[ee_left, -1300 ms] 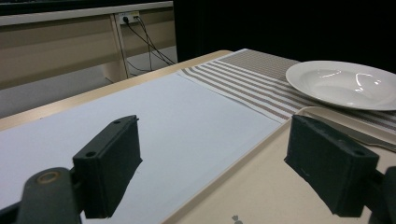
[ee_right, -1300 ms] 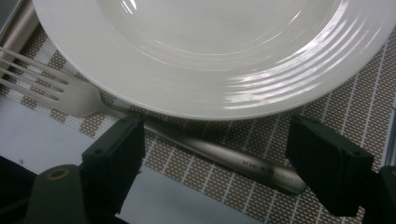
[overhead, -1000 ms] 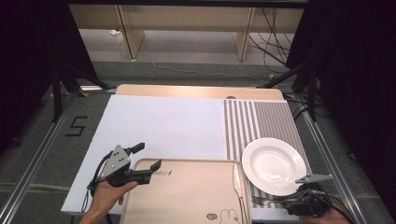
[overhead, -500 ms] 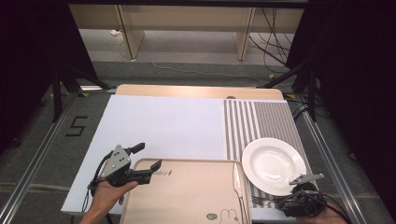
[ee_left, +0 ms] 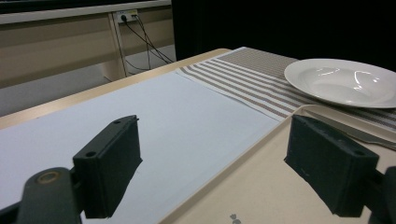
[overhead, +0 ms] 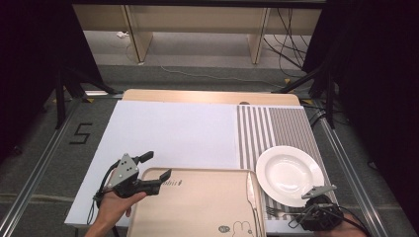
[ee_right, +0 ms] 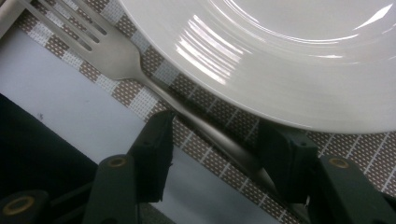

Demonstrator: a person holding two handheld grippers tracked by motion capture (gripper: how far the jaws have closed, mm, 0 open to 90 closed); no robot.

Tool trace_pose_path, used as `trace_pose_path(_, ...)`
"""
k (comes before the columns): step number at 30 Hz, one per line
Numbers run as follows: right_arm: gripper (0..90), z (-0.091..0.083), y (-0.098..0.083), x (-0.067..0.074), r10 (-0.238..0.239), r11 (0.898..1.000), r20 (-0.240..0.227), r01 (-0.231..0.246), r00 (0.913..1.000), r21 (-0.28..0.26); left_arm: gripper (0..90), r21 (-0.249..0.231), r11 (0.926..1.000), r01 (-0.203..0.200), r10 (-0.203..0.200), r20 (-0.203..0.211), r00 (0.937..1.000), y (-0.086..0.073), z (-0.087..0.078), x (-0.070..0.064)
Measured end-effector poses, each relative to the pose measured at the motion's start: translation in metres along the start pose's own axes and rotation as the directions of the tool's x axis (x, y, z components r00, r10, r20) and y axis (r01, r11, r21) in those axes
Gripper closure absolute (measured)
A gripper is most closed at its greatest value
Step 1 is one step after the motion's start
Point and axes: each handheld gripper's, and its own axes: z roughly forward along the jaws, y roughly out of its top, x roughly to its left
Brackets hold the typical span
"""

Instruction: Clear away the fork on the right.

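- Right gripper (ee_right: 212,154): lower right of the high view, by the near table edge. Jaws partly apart and just been closing; the fork's handle runs between them, a gap showing on both sides, pads not yet pressing on it.
- Fork (ee_right: 116,60): lies on the striped placemat (overhead: 276,128), tines toward the upper left of the right gripper view, handle passing just beside and partly under the rim of the white plate (overhead: 289,174).
- Left gripper (overhead: 150,170): lower left of the high view, held in a hand (overhead: 116,205). Jaws wide apart with nothing between them; one jaw over the tray's far left corner, the other over the white sheet.
- Tray (overhead: 197,207): beige, bottom centre of the high view; a knife (overhead: 251,195) lies along its right edge.
- White sheet (overhead: 173,133): covers the left and middle of the wooden table (overhead: 207,96).
- Room: grey floor, a "5" marked at left, pale furniture and cables in the upper frame, dark curtains at both sides.
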Motion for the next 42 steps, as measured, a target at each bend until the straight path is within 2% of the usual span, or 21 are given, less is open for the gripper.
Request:
trace_pose_path(5, 51.8, -0.001, 0.003, 0.0, -0.027, 0.999, -0.009, 0.027, 0.9996, 0.03, 17.1, 0.0, 1.0, -0.003, 0.003, 0.001, 1.0, 0.0, 0.0, 0.0)
trace_pose_path(6, 52.1, 0.0, 0.004, -0.003, -0.06, 0.998, -0.006, 0.06, 0.9982, 0.022, 17.1, 0.0, 1.0, -0.003, 0.003, 0.001, 1.0, 0.0, 0.0, 0.0)
trace_pose_path(8, 53.8, 0.0, 0.005, -0.005, -0.079, 0.997, -0.01, 0.079, 0.9969, 0.021, 17.1, 0.001, 1.0, -0.002, 0.002, 0.0, 1.0, 0.0, 0.0, 0.0)
trace_pose_path(9, 54.8, -0.001, 0.005, -0.005, -0.081, 0.996, -0.011, 0.081, 0.9966, 0.033, 17.1, -0.006, 1.0, 0.003, -0.002, 0.005, 1.0, -0.001, 0.001, 0.0)
trace_pose_path(10, 55.5, -0.002, 0.005, -0.003, -0.054, 0.997, -0.019, 0.055, 0.9984, 0.059, 17.1, -0.002, 1.0, 0.001, -0.001, 0.002, 1.0, 0.0, 0.001, 0.0)
trace_pose_path(13, 57.2, -0.001, 0.007, -0.005, -0.101, 0.993, -0.023, 0.102, 0.9946, 0.053, 17.1, 0.004, 1.0, -0.002, 0.002, 0.0, 1.0, 0.0, 0.0, 0.0)
trace_pose_path(15, 59.5, -0.001, 0.008, -0.005, -0.097, 0.993, -0.034, 0.099, 0.9947, 0.067, 17.1, 0.005, 1.0, -0.002, 0.002, -0.001, 1.0, -0.001, 0.001, 0.0)
trace_pose_path(16, 60.5, -0.001, 0.009, -0.006, -0.119, 0.991, -0.033, 0.121, 0.9923, 0.062, 17.1, 0.005, 1.0, -0.002, 0.002, 0.0, 1.0, -0.001, 0.001, 0.0)
trace_pose_path(17, 60.7, -0.002, 0.009, -0.005, -0.095, 0.992, -0.039, 0.098, 0.9947, 0.083, 17.1, 0.005, 1.0, -0.002, 0.002, -0.001, 1.0, -0.001, 0.001, 0.0)
trace_pose_path(19, 62.7, -0.001, 0.011, -0.007, -0.142, 0.986, -0.042, 0.145, 0.9889, 0.077, 17.1, 0.006, 1.0, -0.001, 0.001, -0.001, 1.0, -0.001, 0.001, 0.0)
trace_pose_path(21, 63.7, -0.002, 0.012, -0.005, -0.128, 0.986, -0.05, 0.132, 0.9906, 0.102, 17.1, 0.006, 1.0, -0.002, 0.002, -0.001, 1.0, -0.001, 0.001, 0.0)
trace_pose_path(22, 64.1, -0.001, 0.012, -0.005, -0.142, 0.984, -0.048, 0.147, 0.9886, 0.098, 17.1, 0.005, 1.0, -0.004, 0.004, 0.0, 1.0, -0.001, 0.001, 0.0)
trace_pose_path(23, 66.1, -0.001, 0.012, -0.007, -0.182, 0.98, -0.047, 0.185, 0.9822, 0.079, 17.1, 0.005, 1.0, -0.005, 0.005, 0.0, 1.0, -0.001, 0.001, 0.0)
trace_pose_path(24, 68.0, -0.002, 0.012, -0.004, -0.165, 0.981, -0.053, 0.169, 0.9849, 0.093, 17.1, 0.006, 1.0, -0.005, 0.005, -0.002, 1.0, -0.001, 0.001, 0.0)
trace_pose_path(25, 69.7, -0.001, 0.012, -0.003, -0.179, 0.979, -0.048, 0.183, 0.9826, 0.086, 17.1, 0.007, 1.0, -0.005, 0.005, -0.002, 1.0, -0.001, 0.001, -0.001)
trace_pose_path(32, 71.9, -0.001, 0.012, -0.002, -0.192, 0.976, -0.043, 0.196, 0.9804, 0.091, 17.2, 0.002, 1.0, -0.006, 0.006, 0.006, 1.0, -0.001, 0.002, -0.001)
trace_pose_path(39, 80.9, -0.001, 0.014, 0.007, -0.226, 0.966, -0.035, 0.228, 0.9735, 0.117, 17.2, 0.012, 0.9999, -0.005, 0.005, 0.004, 1.0, -0.001, 0.003, -0.001)
trace_pose_path(40, 80.9, 0.0, 0.015, 0.006, -0.248, 0.963, -0.032, 0.25, 0.9683, 0.106, 17.2, 0.013, 0.9999, -0.007, 0.007, 0.005, 1.0, -0.001, 0.003, -0.001)
trace_pose_path(42, 81.3, -0.001, 0.015, 0.008, -0.235, 0.963, -0.038, 0.238, 0.9712, 0.124, 17.2, 0.012, 0.9999, -0.008, 0.008, 0.006, 0.9999, -0.001, 0.003, -0.002)
